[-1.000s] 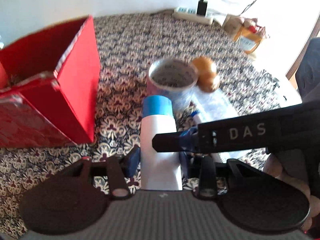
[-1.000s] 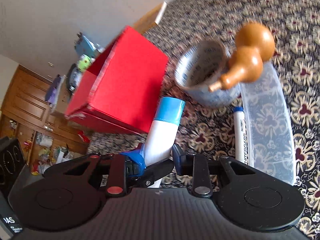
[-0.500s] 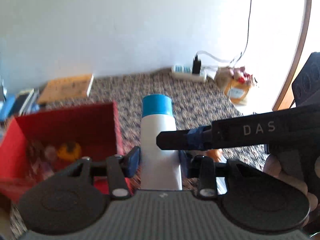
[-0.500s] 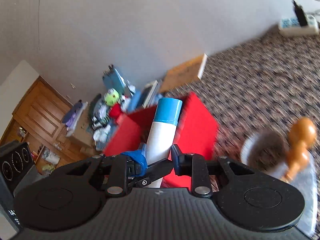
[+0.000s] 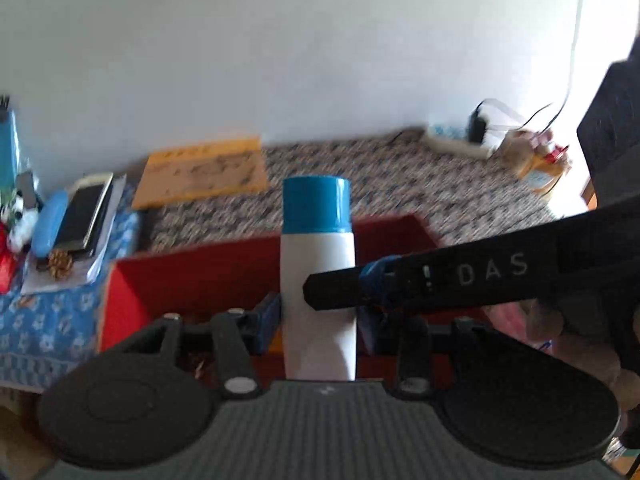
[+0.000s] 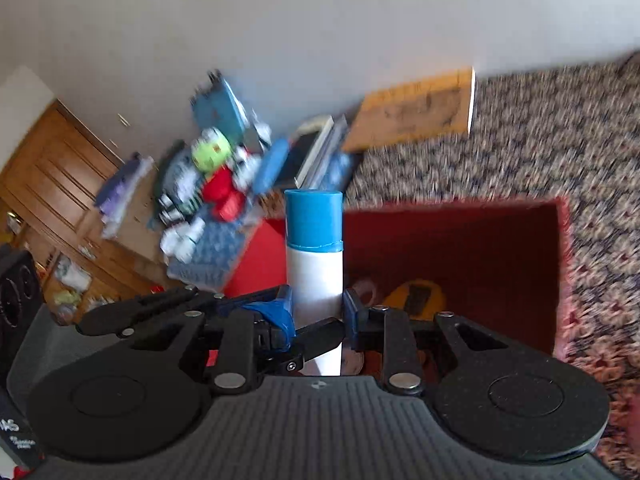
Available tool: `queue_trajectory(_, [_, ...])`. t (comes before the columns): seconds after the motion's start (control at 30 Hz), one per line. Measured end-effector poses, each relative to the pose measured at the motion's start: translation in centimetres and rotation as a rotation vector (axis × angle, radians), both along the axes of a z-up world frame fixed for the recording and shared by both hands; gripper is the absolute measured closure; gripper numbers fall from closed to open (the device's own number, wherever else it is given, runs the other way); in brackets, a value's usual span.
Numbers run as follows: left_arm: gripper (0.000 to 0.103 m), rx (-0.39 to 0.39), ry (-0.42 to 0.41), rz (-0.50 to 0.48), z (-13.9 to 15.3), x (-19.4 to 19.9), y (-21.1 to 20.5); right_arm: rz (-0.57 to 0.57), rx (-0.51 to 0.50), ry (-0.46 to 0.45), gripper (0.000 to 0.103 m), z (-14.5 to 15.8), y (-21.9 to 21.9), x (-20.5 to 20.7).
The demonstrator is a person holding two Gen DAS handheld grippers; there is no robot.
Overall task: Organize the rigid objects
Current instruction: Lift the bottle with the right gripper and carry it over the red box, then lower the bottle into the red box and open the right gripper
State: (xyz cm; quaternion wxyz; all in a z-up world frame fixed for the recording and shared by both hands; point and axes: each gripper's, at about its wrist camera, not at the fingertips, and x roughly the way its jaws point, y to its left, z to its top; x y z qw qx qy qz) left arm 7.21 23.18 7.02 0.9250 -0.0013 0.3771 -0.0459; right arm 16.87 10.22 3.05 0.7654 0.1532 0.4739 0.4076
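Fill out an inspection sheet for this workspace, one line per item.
Surface: patterned carpet, blurred.
Job's things: white bottle with a blue cap, held upright and seen against the open red box; a yellow object lies in the box.
Clutter: phone, brown board and toy pile beyond the box.
Grippers: left tongs shut on the bottle; right tongs have just been closing and grip the bottle too.
Cables: power strip at the wall with a plug in it; a cord runs up the wall.
Surroundings: white wall, wooden cabinet.
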Motion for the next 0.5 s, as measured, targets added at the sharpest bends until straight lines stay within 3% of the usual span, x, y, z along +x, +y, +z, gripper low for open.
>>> queue_trajectory(0.2, [0.071, -0.012, 0.119, 0.021, -3.8, 1.1, 3.0, 0.005, -0.094, 0.082, 0.095, -3.0, 3.2, -0.1])
queue_trajectory(0.27, [0.08, -0.029, 0.14, 0.009, -4.4, 1.3, 3.3, 0.008, -0.118, 0.08, 0.095, -3.4, 3.9, -0.3])
queue_trajectory(0.37, [0.08, -0.02, 0.167, 0.008, -5.3, 1.6, 3.5, 0.006, -0.167, 0.052, 0.095, -3.6, 4.7, -0.8])
queue_trajectory(0.5, [0.078, -0.039, 0.181, 0.022, -6.2, 1.3, 4.3, -0.018, -0.144, 0.031, 0.096, -3.5, 4.1, -1.1])
